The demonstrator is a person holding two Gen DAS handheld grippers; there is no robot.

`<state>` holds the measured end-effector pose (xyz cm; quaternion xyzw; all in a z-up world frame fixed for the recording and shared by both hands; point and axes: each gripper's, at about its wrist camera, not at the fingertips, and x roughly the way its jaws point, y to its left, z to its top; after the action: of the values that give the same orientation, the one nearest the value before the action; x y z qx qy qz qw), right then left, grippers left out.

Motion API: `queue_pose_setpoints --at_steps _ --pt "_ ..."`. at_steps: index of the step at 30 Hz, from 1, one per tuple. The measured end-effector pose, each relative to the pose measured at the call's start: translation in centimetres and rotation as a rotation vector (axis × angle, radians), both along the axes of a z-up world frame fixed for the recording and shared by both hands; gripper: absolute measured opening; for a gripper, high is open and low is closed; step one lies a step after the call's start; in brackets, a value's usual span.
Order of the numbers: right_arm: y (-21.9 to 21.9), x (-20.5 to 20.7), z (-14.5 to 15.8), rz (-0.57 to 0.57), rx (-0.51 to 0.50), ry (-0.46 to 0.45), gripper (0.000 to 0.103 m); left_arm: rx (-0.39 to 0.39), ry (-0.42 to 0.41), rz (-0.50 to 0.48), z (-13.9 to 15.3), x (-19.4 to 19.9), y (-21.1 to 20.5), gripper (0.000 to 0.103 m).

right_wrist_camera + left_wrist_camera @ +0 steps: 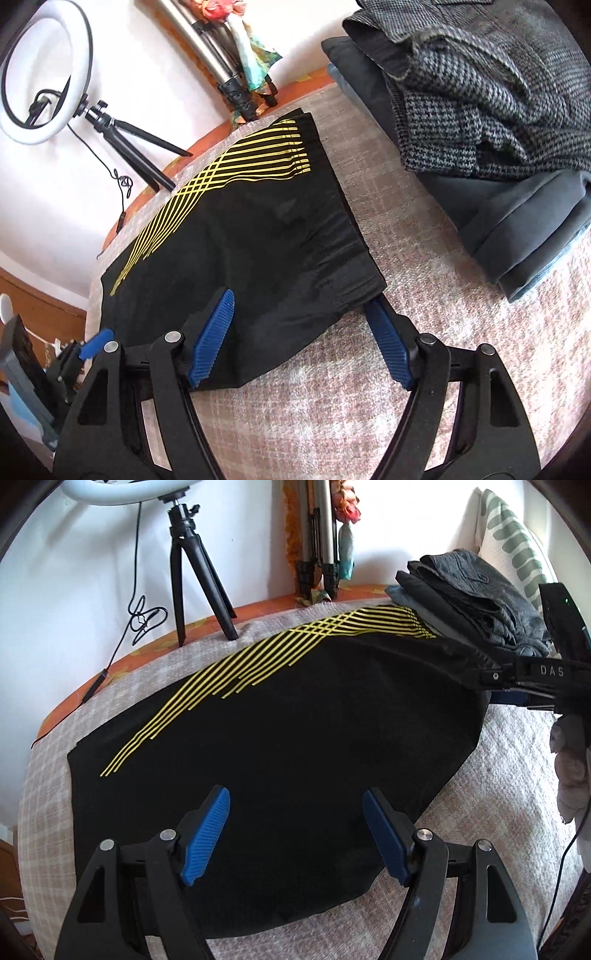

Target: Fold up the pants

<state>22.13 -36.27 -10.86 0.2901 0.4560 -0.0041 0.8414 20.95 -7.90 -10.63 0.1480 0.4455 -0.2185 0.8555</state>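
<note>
Black pants [295, 731] with yellow stripes lie folded flat on the checked bed cover; they also show in the right wrist view [236, 236]. My left gripper [295, 834] is open, hovering over the near part of the pants with nothing between its blue pads. My right gripper [303, 339] is open at the waistband corner, its left pad over the cloth and its right pad partly under the elastic edge. In the left wrist view the right gripper [495, 679] reaches in from the right at the waistband.
A pile of folded dark and houndstooth clothes [480, 110] lies at the back right, beside a patterned pillow [513, 542]. A ring light on a black tripod [192, 572] and a silver tripod [317, 535] stand by the wall. The checked bed cover [369, 406] lies bare in front.
</note>
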Motion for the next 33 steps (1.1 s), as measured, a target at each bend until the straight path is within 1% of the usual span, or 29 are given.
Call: queue_pose_setpoints --at_steps 2,3,4,5,6,7,11,12,13,14,15,16,18,20,21,25,27,29,32,33 --pt "0.1 0.1 0.0 -0.029 -0.012 -0.01 0.061 0.018 0.021 -0.015 -1.1 0.0 -0.5 0.073" --pt "0.1 0.3 -0.1 -0.034 -0.013 -0.008 0.043 0.022 0.028 -0.017 -1.5 0.0 -0.7 0.073" --pt "0.0 0.5 -0.4 -0.034 -0.004 0.001 0.032 0.024 0.034 -0.02 -1.8 -0.1 -0.7 0.073" --pt "0.0 0.7 -0.5 -0.028 0.002 0.001 0.031 0.015 0.03 -0.024 -1.8 -0.2 -0.6 0.073" --pt "0.0 1.0 -0.4 -0.012 -0.019 -0.002 0.03 0.01 0.029 -0.027 -1.8 -0.2 -0.5 0.073" --pt "0.0 1.4 -0.1 0.006 -0.044 -0.003 0.026 0.009 0.034 -0.028 -1.9 -0.2 -0.4 0.073" --pt "-0.4 1.4 -0.3 0.024 -0.028 0.012 0.026 -0.003 0.046 -0.028 -1.8 0.1 -0.1 0.073" --pt "-0.3 1.1 -0.2 0.029 -0.04 0.006 0.031 -0.006 0.039 -0.024 -1.5 0.1 0.1 0.073" --pt "-0.1 0.7 -0.1 0.032 -0.045 -0.001 0.043 -0.014 0.029 -0.016 -1.2 0.1 0.5 0.073" --pt "0.1 0.5 0.0 0.031 -0.044 -0.012 0.05 -0.028 0.025 -0.007 -0.9 0.1 0.8 0.073" --pt "0.3 0.3 0.2 0.018 -0.05 -0.023 0.064 -0.045 0.027 0.003 -0.6 0.2 1.1 0.073" --pt "0.3 0.1 0.2 -0.005 -0.061 -0.029 0.074 -0.059 0.027 0.017 -0.3 0.3 1.3 0.073" --pt "0.2 -0.1 0.2 -0.032 -0.065 -0.019 0.075 -0.074 0.023 0.035 0.4 0.6 1.7 0.073" --pt "-0.1 -0.6 0.6 -0.054 -0.089 -0.009 0.075 -0.069 0.011 0.035 1.2 0.9 1.6 0.073" --pt "-0.4 -0.9 0.9 -0.055 -0.083 -0.016 0.074 -0.063 0.005 0.031 1.6 1.0 1.4 0.073" --pt "-1.2 -0.7 1.9 -0.006 -0.06 -0.021 0.074 -0.048 -0.032 -0.002 3.1 2.2 0.4 0.073" --pt "-1.5 -1.0 1.9 -0.011 -0.048 -0.014 0.074 -0.059 -0.043 -0.013 3.8 3.3 -0.5 0.073" --pt "-1.6 -1.1 1.5 -0.018 -0.043 -0.006 0.074 -0.081 -0.034 -0.04 4.3 4.7 -2.0 0.073" --pt "-1.5 -1.1 0.8 -0.019 -0.032 -0.007 0.074 -0.076 -0.046 -0.076 4.8 6.6 -4.9 0.073" --pt "-1.4 -1.0 0.6 -0.013 -0.025 -0.006 0.069 -0.076 -0.047 -0.093 4.8 7.3 -6.0 0.073"
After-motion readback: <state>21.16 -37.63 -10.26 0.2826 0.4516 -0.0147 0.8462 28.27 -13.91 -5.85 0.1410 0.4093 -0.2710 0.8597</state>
